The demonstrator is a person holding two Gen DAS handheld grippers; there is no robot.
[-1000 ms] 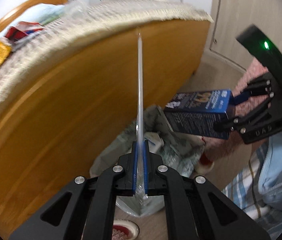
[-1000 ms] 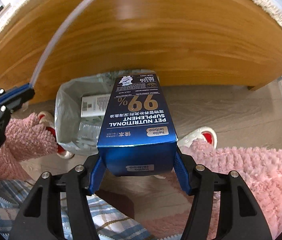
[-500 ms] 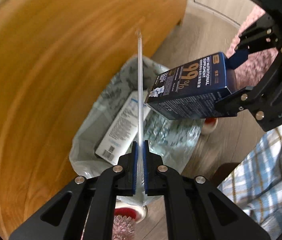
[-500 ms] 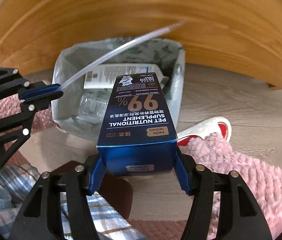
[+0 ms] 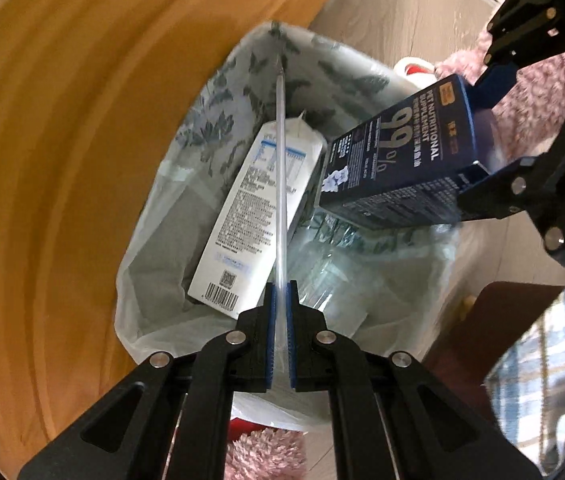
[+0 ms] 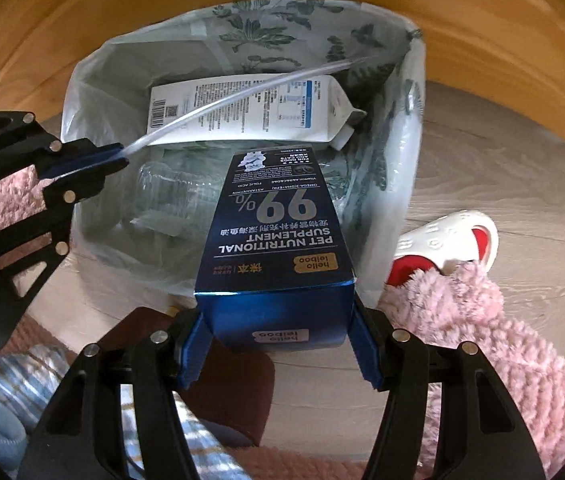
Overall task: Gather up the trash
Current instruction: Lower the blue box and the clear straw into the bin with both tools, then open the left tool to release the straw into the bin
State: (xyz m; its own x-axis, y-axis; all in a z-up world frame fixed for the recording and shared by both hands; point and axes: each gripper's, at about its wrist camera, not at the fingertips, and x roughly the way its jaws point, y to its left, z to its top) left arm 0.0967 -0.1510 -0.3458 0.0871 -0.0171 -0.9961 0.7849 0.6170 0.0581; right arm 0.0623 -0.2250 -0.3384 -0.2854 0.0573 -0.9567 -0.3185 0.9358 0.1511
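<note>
The left gripper point(image 5: 281, 320) is pressed together on a clear, thin plastic straw point(image 5: 279, 184), and the right gripper point(image 6: 278, 344) clamps the base of a dark blue supplement box point(image 6: 278, 236) between its blue pads. Both have come down since a second ago: then the wooden bed frame point(image 5: 62, 160) and its woven cover filled the left view, whereas now the trash bag point(image 5: 154, 216) fills both views, close below. The straw runs straight out from the left gripper along its fingers, its free tip over the bag's far rim nearest the bed frame. The box's long axis points away from the right gripper, its far end already past the bag's near rim. Inside the bag lie a white carton point(image 6: 242, 112) and a clear plastic bottle point(image 6: 170, 196). The bag's mouth stands open, with the bed frame tight against its far side and bare wooden floor point(image 6: 502, 168) and a white slipper point(image 6: 442, 240) beside it.
</note>
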